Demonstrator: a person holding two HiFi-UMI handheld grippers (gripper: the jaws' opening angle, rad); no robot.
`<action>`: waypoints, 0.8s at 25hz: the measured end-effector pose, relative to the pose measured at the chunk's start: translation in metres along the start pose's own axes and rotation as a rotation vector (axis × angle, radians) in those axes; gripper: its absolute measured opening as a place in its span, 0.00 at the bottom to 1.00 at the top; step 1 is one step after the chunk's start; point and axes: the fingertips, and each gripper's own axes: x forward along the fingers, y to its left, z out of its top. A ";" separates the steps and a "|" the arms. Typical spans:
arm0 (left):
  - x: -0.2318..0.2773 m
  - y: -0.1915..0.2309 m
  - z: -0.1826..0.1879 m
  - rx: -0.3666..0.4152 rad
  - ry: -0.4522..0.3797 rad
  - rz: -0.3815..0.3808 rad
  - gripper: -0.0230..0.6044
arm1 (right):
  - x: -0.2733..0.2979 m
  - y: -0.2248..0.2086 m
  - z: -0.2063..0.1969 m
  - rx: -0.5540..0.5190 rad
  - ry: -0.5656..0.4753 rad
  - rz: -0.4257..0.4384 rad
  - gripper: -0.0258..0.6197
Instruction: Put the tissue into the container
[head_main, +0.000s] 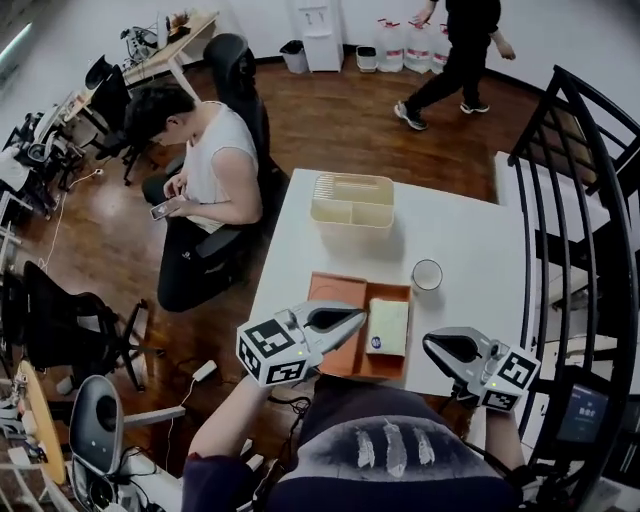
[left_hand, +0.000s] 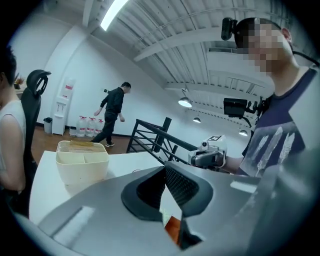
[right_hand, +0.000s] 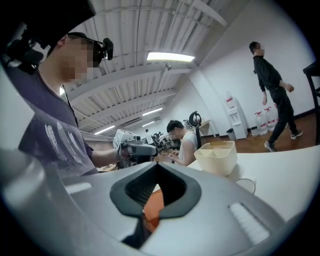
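On the white table (head_main: 470, 235), a pale tissue pack (head_main: 387, 328) lies on an orange tray (head_main: 335, 292). A cream container (head_main: 352, 200) with compartments stands beyond it at the far edge, also seen from the grippers as the container (left_hand: 82, 162) and container (right_hand: 216, 156). My left gripper (head_main: 362, 312) hovers over the tray's near left part, jaws shut and empty. My right gripper (head_main: 428, 343) hangs off the tray's near right corner, also shut and empty. Bits of orange tray (left_hand: 172, 229) and tray (right_hand: 152, 202) show under the closed jaws.
A glass cup (head_main: 427, 274) stands right of the tray. A seated person (head_main: 205, 170) on a black chair is close to the table's left side. A black railing (head_main: 590, 200) runs along the right. Another person (head_main: 455, 55) walks at the back.
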 end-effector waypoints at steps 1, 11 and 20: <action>-0.003 0.000 0.000 0.004 0.001 0.000 0.06 | 0.004 0.003 0.002 0.007 -0.012 0.013 0.04; -0.037 0.001 0.006 0.010 -0.031 0.020 0.06 | 0.031 0.013 0.008 -0.024 -0.029 0.006 0.04; -0.047 0.007 0.006 0.014 -0.037 0.049 0.06 | 0.047 0.005 0.002 -0.010 -0.023 0.021 0.04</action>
